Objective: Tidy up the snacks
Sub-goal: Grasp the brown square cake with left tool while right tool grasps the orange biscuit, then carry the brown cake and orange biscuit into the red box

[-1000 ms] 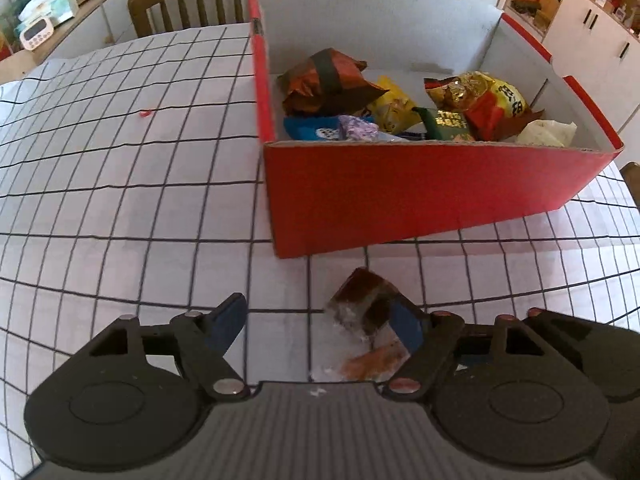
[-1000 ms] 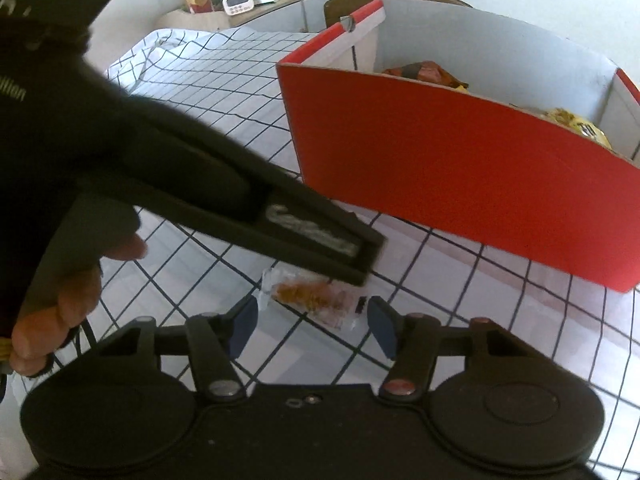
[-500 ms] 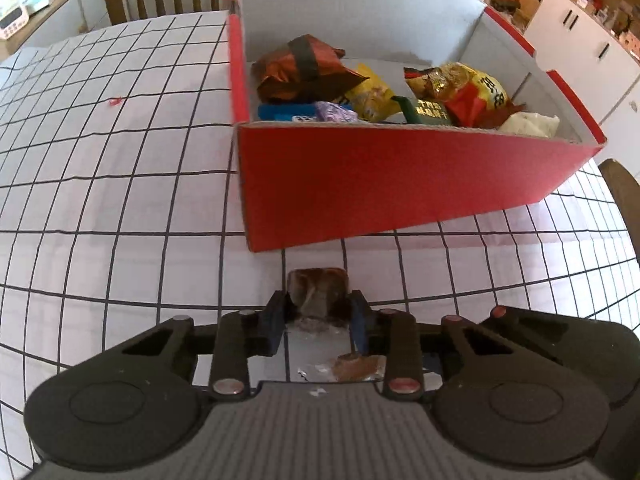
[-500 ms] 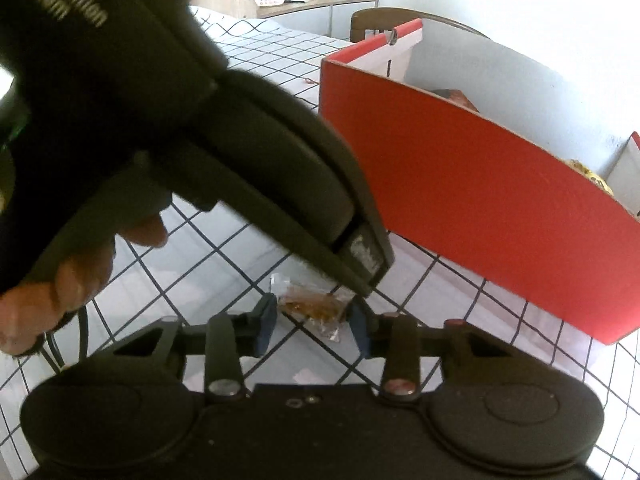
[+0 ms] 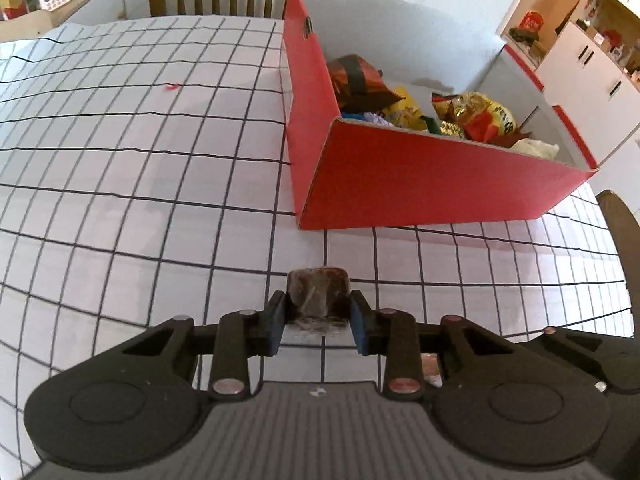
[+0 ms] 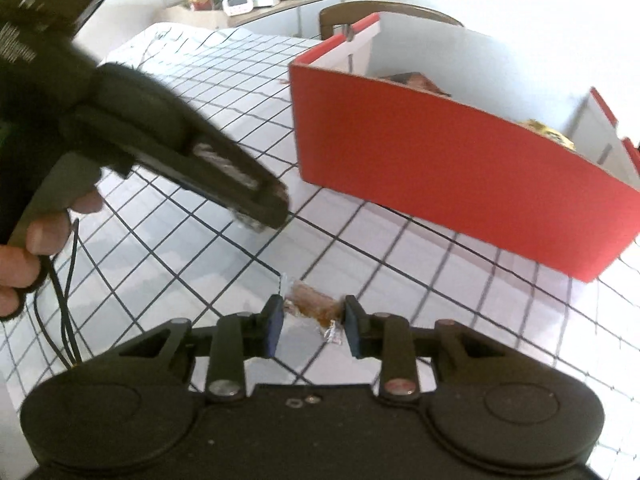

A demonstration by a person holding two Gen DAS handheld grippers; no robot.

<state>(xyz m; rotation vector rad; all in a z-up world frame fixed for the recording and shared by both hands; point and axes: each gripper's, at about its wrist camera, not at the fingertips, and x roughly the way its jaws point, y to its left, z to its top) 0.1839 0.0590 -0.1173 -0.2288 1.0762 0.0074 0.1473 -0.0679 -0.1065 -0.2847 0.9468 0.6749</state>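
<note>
The left gripper (image 5: 318, 316) has its jaws drawn in close and clamped on a dark brown wrapped snack (image 5: 318, 294), held above the checked tablecloth (image 5: 120, 168) just short of the red box (image 5: 420, 176), near the box's front corner. The right gripper (image 6: 312, 322) has just closed its jaws onto a clear-wrapped orange-brown snack (image 6: 314, 306), also on the near side of the red box, which already holds several snack packets (image 5: 472, 116).
</note>
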